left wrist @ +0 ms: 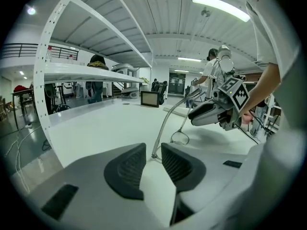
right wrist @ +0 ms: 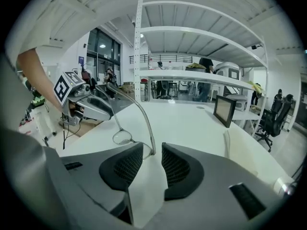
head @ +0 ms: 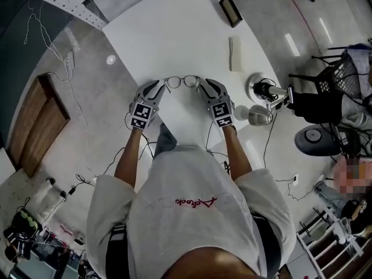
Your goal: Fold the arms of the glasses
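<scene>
Thin-rimmed glasses sit on the white table between my two grippers. My left gripper is at their left end and my right gripper at their right end. In the left gripper view one arm rises from the gap between the pads, and a lens rests on the table beyond. In the right gripper view the other arm curves up from between the pads, beside a lens. Both pairs of jaws stand apart and do not press the wire.
A dark framed panel stands at the far side of the table, with a pale strip lying nearer. A metal stand sits off the table's right edge. White shelving rises behind the table. Cables lie on the floor at left.
</scene>
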{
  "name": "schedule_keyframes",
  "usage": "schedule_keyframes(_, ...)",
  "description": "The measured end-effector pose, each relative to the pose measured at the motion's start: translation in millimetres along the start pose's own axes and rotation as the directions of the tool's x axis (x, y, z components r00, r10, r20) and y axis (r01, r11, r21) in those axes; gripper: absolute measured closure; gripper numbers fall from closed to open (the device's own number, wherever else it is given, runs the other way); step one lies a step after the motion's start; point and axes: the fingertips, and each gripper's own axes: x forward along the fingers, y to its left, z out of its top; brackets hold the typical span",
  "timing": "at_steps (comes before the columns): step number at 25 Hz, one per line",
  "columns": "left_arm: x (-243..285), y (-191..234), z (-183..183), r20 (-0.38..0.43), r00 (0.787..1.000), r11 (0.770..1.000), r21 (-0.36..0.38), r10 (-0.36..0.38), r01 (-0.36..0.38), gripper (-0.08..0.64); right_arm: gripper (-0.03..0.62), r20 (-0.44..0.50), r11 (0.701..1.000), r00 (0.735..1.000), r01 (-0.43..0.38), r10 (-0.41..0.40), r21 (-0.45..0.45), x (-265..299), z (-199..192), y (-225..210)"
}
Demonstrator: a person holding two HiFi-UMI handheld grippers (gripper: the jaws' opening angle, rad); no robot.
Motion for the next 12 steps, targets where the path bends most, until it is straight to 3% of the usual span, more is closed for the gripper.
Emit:
schedule_keyframes(8, 15, 3, 1, -0.037, 0.999, 0.997, 0.074, -0.033, 0.036, 0.449, 0.476, -0.016, 0.994, 0.998, -0.061, 0.06, -0.089, 20, 4, 2)
schedule_keyframes(12, 18, 7, 3, -0.044, 0.998, 0.992, 0.117, -0.05, 0.055, 0.489, 0.502, -0.015, 0.988, 0.997, -0.082, 0.081, -0.134, 20, 5, 4)
